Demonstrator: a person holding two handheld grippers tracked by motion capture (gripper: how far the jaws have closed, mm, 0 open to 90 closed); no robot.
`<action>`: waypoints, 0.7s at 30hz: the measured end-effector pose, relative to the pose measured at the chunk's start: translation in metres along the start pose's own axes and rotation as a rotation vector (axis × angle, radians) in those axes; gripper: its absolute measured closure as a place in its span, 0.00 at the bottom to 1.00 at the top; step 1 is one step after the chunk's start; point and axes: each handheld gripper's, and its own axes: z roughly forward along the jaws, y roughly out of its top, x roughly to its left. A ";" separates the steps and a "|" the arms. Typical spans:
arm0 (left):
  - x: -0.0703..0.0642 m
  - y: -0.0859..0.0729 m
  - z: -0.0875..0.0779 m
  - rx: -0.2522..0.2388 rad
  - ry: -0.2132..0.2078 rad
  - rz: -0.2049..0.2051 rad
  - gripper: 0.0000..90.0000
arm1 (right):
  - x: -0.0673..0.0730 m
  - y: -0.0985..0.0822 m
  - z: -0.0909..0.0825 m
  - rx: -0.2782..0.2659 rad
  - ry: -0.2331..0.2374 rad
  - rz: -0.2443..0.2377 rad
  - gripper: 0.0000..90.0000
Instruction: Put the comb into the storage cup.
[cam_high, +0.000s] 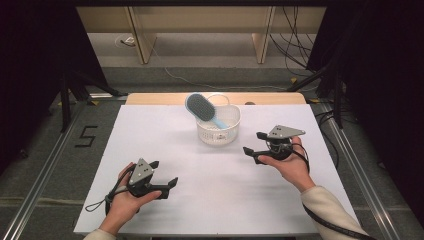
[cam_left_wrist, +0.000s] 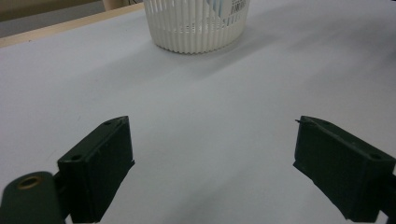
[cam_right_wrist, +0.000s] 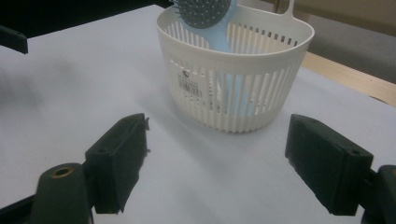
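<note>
A taped "5" (cam_high: 87, 136) on the floor; basket (cam_right_wrist: 261, 100) label (cam_right_wrist: 190, 83) print unreadable, perhaps a barcode.

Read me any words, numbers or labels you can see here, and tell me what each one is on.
"5": a dark numeral marked on the floor left of the table.
Sticker on the white basket: printed lines and a small logo, too small and blurred to read.
Barcode label behind the basket's slats in the left gripper view: unreadable.

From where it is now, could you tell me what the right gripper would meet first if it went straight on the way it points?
Most likely the white basket: it stands straight ahead between the open jaws of the right gripper, with bare table between. The blue hairbrush stands inside it.
</note>
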 end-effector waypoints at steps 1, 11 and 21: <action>0.000 0.000 0.000 0.000 0.000 0.001 0.12 | 0.000 0.000 -0.001 -0.002 0.001 0.001 0.24; 0.000 0.000 0.000 0.000 0.000 0.001 0.12 | -0.001 -0.009 -0.012 0.003 -0.006 0.007 0.24; 0.000 0.000 0.000 -0.001 0.002 0.001 0.12 | -0.002 -0.017 -0.021 0.002 -0.010 0.009 0.24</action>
